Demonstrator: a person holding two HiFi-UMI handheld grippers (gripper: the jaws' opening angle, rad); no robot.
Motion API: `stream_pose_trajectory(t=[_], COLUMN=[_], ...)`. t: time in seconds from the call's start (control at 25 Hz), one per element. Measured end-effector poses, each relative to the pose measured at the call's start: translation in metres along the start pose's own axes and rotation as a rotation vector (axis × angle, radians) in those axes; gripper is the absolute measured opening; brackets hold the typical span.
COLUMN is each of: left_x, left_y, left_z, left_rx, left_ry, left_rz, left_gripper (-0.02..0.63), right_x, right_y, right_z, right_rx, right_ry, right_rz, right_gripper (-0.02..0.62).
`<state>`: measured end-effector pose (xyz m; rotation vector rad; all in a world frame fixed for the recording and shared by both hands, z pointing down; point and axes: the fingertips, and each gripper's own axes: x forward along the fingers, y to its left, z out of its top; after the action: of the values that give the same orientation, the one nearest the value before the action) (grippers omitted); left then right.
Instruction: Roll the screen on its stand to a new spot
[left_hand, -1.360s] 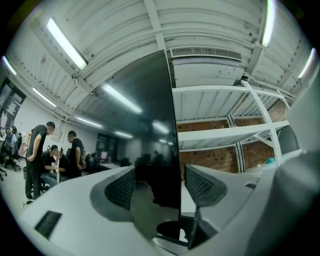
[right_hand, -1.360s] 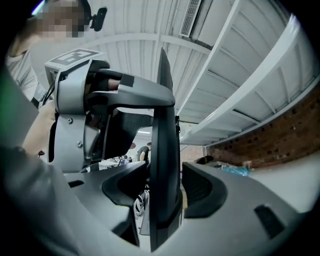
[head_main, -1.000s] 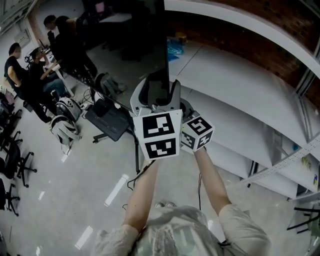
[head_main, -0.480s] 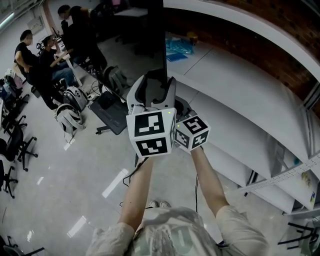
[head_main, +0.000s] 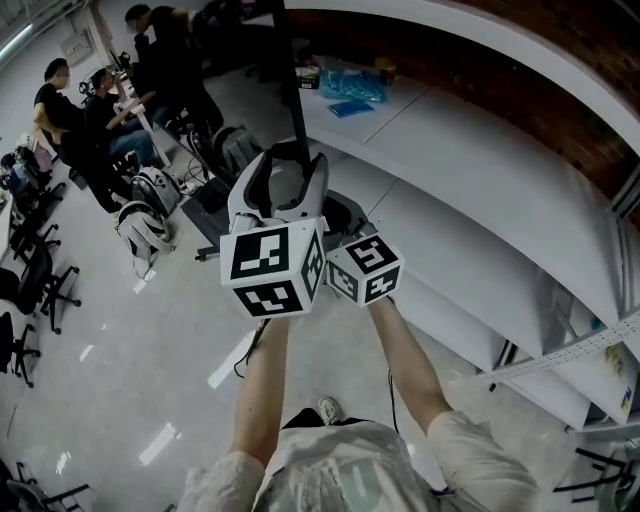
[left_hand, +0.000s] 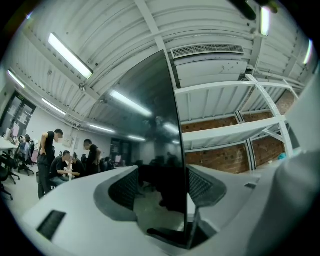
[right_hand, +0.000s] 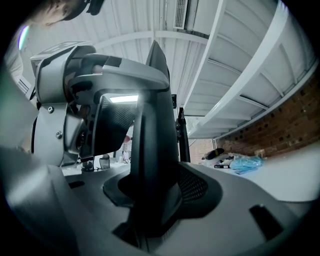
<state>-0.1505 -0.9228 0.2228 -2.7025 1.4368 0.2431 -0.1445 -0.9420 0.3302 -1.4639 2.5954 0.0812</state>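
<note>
Edgewise, the screen (left_hand: 150, 125) stands between the jaws.

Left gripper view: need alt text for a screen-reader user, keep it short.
The left tongs grip the near edge of a tall, dark, glossy screen, seen almost edge-on. To its left, people sit and stand in the background under strip lights. To its right are white shelving and a brick wall.
</note>
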Motion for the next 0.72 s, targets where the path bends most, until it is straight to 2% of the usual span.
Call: stream_pose_trajectory(t=[0.48,0.72], left_x=[-0.070,-0.094], left_y=[-0.011,-0.028], left_z=[0.016,0.018], left_rx=[-0.005,0.001], left_ry=[-0.035,-0.041], left_rz=[-0.034,-0.059], left_gripper=[0.287,0.279], right_x=[-0.040,-0.065], right_y=[0.060,0.073], right_z=[0.008,0.010], right_rx=[-0.008,-0.014], right_ry=[-0.008,-0.003], right_rz=[-0.025,-0.051], right_gripper=[0.202,0.203])
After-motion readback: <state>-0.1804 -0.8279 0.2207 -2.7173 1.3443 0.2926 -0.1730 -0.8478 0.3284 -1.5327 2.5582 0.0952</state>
